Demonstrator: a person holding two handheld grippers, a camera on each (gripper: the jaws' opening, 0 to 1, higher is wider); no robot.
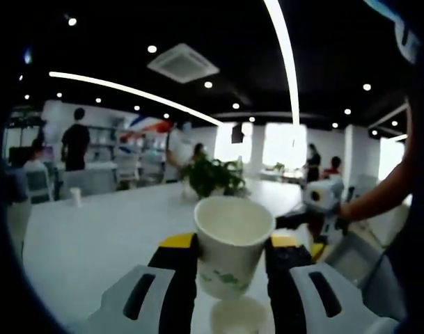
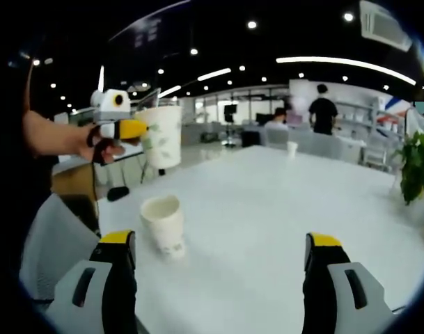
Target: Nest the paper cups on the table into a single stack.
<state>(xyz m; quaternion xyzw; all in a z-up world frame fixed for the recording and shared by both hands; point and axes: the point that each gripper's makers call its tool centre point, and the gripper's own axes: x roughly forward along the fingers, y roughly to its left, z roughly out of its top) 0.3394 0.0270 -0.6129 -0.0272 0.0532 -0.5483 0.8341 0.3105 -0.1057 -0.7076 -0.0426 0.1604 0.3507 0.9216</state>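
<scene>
white table [image 2: 267, 209], lower cup [image 1: 238, 316] half hidden

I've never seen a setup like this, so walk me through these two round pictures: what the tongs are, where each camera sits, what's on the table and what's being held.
A person holds a pair of hand-held tongs in each hand, and a fisheye camera rides on each pair, looking forward along its two jaws. In the left gripper view, the left tongs are closed on a paper cup, lifted above a second cup that stands on the white table. The right gripper view looks from the other side: the right tongs are open and hold nothing, with that standing cup just ahead. The person's hand carries the left tongs there. A potted plant and another small cup sit farther back.
</scene>
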